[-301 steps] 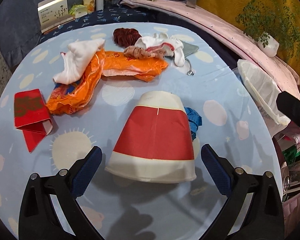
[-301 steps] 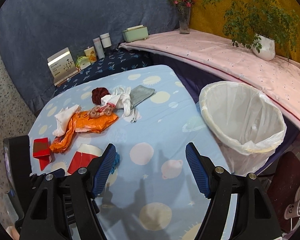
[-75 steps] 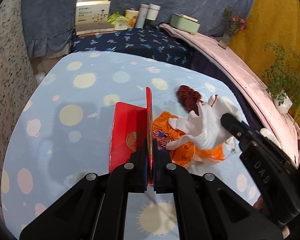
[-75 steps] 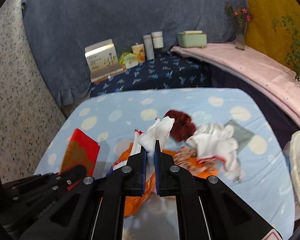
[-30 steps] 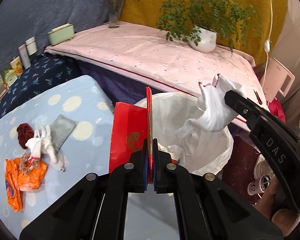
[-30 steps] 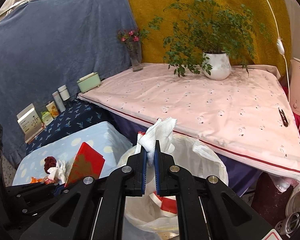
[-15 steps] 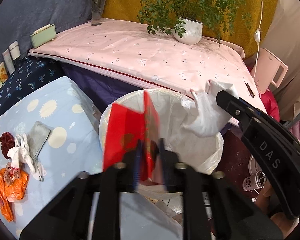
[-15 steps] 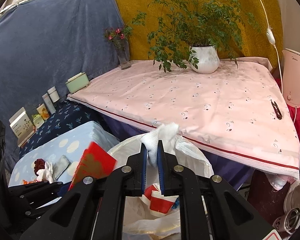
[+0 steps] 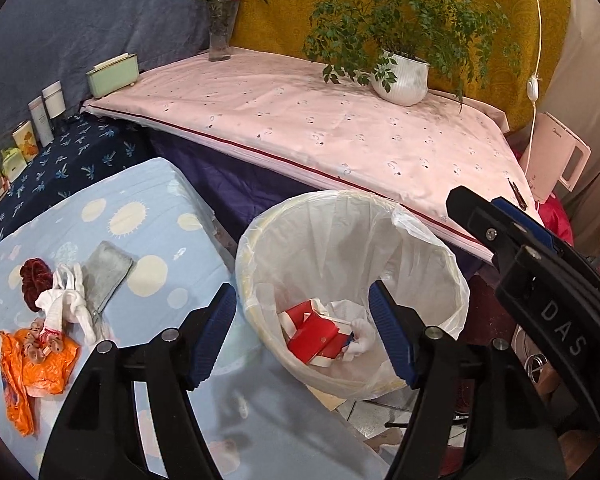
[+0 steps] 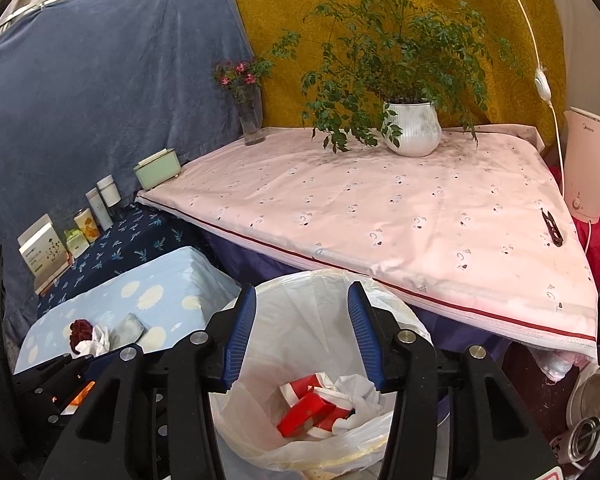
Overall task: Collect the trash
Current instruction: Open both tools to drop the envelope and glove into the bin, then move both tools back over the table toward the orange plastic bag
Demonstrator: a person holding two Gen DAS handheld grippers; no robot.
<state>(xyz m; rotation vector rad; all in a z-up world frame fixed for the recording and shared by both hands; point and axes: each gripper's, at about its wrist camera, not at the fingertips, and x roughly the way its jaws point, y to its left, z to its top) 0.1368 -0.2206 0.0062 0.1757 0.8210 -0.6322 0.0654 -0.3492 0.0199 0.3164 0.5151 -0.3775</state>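
Dropped: red packet (image 9: 314, 334) and white tissue (image 10: 358, 394) now lie in the lined bin (image 9: 420, 240).
Beside my blue spotted table (image 9: 148, 216), left gripper (image 9: 304, 338) and right gripper (image 10: 302, 338) are opening, empty.

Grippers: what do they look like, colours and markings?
Both are matte black plastic linkages with silver pivot screws and ribbed blue pads on the fingers. The right gripper matches the left gripper; white "DAS" lettering shows on its body. No cables or sleeves visible.
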